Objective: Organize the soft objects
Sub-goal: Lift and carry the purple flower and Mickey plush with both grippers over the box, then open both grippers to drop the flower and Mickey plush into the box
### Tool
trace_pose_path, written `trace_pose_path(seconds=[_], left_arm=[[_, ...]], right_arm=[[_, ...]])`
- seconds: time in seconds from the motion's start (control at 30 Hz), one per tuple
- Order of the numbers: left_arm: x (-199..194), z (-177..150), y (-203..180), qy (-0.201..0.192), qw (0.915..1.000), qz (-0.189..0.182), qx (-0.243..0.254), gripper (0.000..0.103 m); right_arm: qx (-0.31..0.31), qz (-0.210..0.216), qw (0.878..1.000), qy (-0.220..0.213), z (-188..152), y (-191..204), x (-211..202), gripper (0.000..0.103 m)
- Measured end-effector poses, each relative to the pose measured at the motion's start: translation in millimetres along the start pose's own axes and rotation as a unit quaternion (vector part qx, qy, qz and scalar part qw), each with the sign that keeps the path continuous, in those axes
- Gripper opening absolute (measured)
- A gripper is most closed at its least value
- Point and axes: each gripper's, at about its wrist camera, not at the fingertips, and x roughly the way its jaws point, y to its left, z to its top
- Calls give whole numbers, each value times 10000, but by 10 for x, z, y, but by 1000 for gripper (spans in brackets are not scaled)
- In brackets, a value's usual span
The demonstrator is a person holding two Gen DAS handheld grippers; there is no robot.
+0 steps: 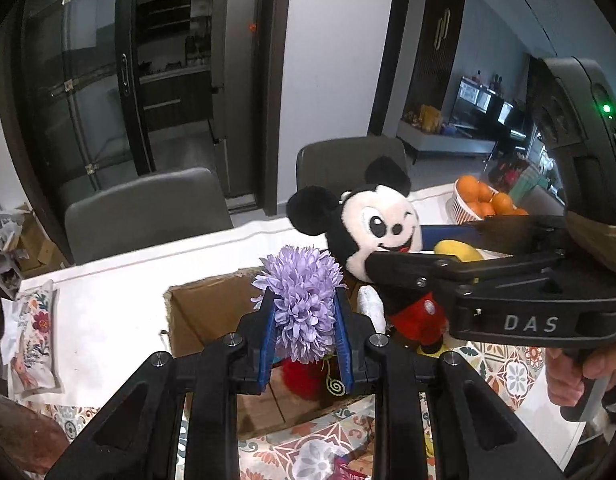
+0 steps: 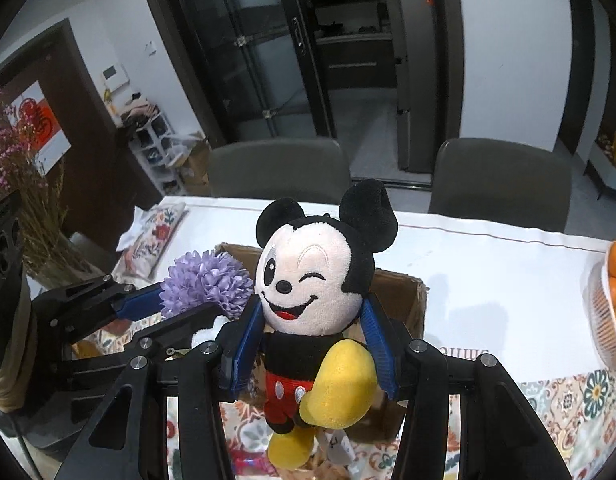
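1. My left gripper [image 1: 303,328] pinches a fluffy purple fabric flower [image 1: 301,300] over an open brown cardboard box [image 1: 203,308].
2. My right gripper [image 1: 382,266] clamps a black-eared plush mouse doll [image 1: 372,232], seemingly at its neck.

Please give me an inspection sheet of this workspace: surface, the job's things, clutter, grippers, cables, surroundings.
Surface: table under a white cloth, patterned cloth nearer the cameras.
Job's things: purple flower, mouse plush, open cardboard box with a red soft item inside.
Clutter: basket of oranges, floral packet.
Grippers: left gripper shut on the flower; right gripper shut on the plush; both over the box.
Cables: nothing seen.
Surroundings: two grey chairs, glass doors, dried flowers.
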Motion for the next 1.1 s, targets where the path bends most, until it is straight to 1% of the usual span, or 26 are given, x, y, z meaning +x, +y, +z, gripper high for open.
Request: trace_pose_path(seconds=[0.23,0.37,0.43,0.5,0.6,0.67,0.7,0.73,0.77,0.8,0.87,0.93,1.03,1.1], left_arm=[[281,-39,8,299,9995,-17,-92,26],[441,-115,-8,477,9989,34,-14,27],[511,-139,5,583,9983,15,-47,27],[567,-161,15,659,9978,53,-76,28],[628,-218,5,828,9965,30,-44,38],[643,-227,-18,868,9962,35,10,50],[635,-237,-40,880,9961,88,54,55],[631,-243,-38,903,9957,180,95,67],[614,-246,-52,928,9952,270,128,74],[583,-243,-62,917,9952,312,144,75],[540,-237,-59,915,9949,412,142,76],[480,-225,-63,914,9948,434,105,76],[389,-211,-58,869,9951,479,36,76],[310,-211,-68,851,9947,576,-63,76]], right_arm=[[-39,47,9996,288,-28,-76,333,50],[-101,81,9992,374,-21,-71,484,50],[-204,104,9987,451,-18,-59,555,51],[-438,121,9974,550,-25,-24,631,51],[-591,221,9945,833,-67,-26,750,52],[-640,248,9929,969,-104,-35,800,54],[-619,291,9925,1009,-114,-48,811,57],[-603,286,9925,1021,-121,-57,810,65],[-615,191,9930,990,-121,-70,786,70],[-629,163,9934,949,-118,-69,763,75],[-594,170,9942,885,-102,-64,690,75],[-560,174,9950,805,-95,-47,620,75],[-463,-10,9970,613,-102,-28,452,75],[-303,-76,9983,486,-132,-17,327,75]])
